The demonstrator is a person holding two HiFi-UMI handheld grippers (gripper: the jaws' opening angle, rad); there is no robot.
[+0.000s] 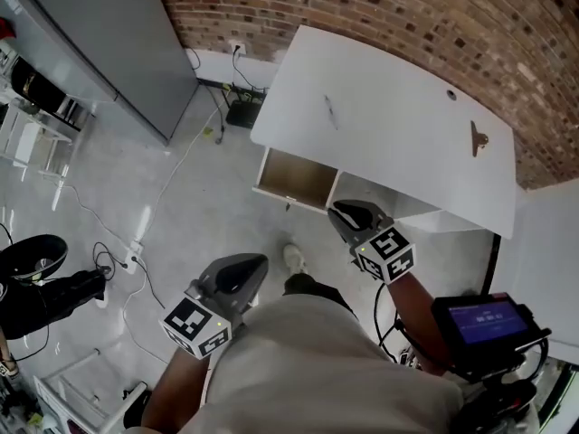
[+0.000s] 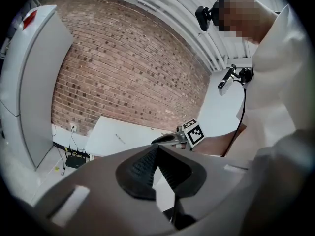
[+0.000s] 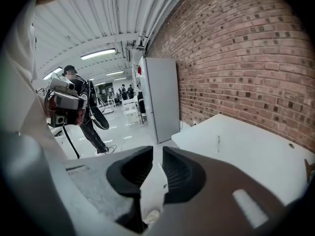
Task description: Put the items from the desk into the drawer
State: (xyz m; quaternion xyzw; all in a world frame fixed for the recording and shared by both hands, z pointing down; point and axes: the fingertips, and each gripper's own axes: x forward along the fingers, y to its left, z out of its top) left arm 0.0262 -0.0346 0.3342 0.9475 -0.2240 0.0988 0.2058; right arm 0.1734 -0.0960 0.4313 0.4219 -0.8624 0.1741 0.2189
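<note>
Both tools are short of the desk (image 1: 398, 143) and empty. My left gripper (image 1: 256, 266) has its jaws together, and my right gripper (image 1: 342, 211) has them slightly apart. The pen (image 1: 330, 111) and brown clip (image 1: 478, 138) lie on the desk. The drawer (image 1: 294, 177) is open beneath its near edge. Hazard: a narrow approach may skid the thin pen off the desk.
</note>
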